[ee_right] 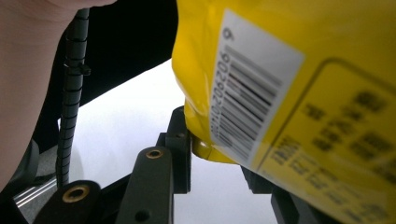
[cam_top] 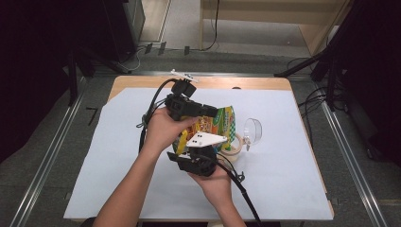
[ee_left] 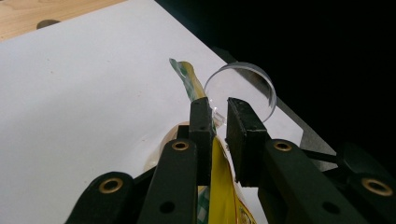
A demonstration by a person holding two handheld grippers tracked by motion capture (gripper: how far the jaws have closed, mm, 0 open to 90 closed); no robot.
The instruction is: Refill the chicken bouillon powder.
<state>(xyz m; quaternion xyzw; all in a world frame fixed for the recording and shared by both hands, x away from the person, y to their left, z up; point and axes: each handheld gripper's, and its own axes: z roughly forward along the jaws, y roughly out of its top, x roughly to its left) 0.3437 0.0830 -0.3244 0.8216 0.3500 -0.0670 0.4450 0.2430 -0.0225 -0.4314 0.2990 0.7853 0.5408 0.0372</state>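
Holding: you've got the yellow snack bag [cam_top: 213,126] up off the worktop [cam_top: 283,179].
Label: barcode panel, digits blurred.
Left hand-held gripper [ee_left: 218,116]: nearly closed, bag's top edge between the jaws.
Right hand-held gripper [cam_top: 201,158]: clamped on the bag's lower corner.

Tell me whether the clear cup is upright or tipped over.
Tipped over: the clear cup lies on its side on the white sheet, its round rim facing sideways.
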